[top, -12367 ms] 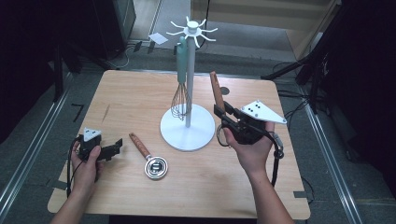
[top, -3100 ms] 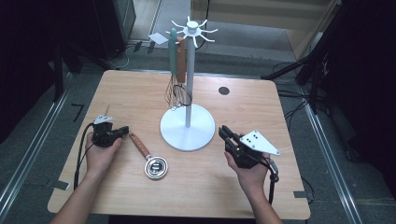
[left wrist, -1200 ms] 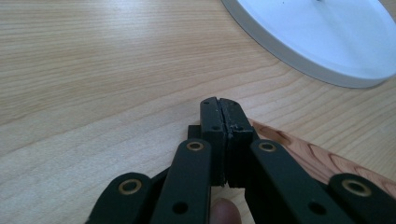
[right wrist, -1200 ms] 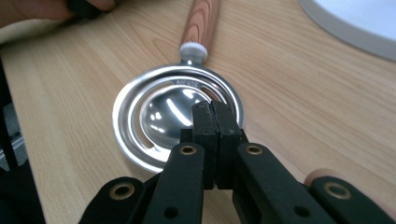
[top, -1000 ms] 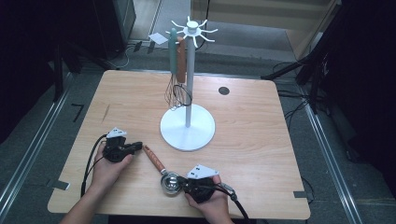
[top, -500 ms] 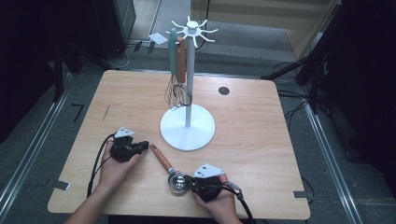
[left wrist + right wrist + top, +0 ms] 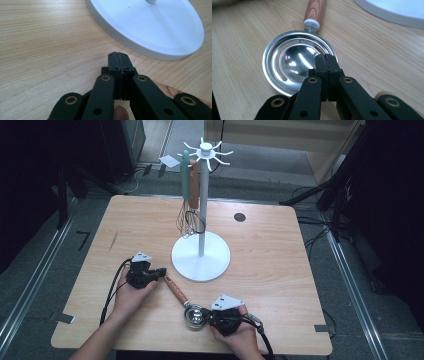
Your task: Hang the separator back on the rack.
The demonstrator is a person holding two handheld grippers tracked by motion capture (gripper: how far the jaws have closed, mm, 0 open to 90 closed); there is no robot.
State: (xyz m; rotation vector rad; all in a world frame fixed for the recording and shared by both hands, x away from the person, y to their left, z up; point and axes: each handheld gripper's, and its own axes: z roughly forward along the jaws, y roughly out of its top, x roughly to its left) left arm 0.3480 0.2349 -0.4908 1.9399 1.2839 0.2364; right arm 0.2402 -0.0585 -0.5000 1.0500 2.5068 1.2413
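Both tongs, left (image 7: pixel 161 272) and right (image 7: pixel 209 315), are sitting closed and empty; pushing the strainer (image 7: pixel 194 314) risks skidding it off the bench (image 7: pixel 280 270).

You have the egg separator (image 7: pixel 186 302) lying flat on the bench, its wood-grain handle (image 7: pixel 175 290) angled up-left toward the stand's white base, its round slotted steel bowl (image 7: pixel 294 62) face-up at the near end, shiny, stamped near the white collar.
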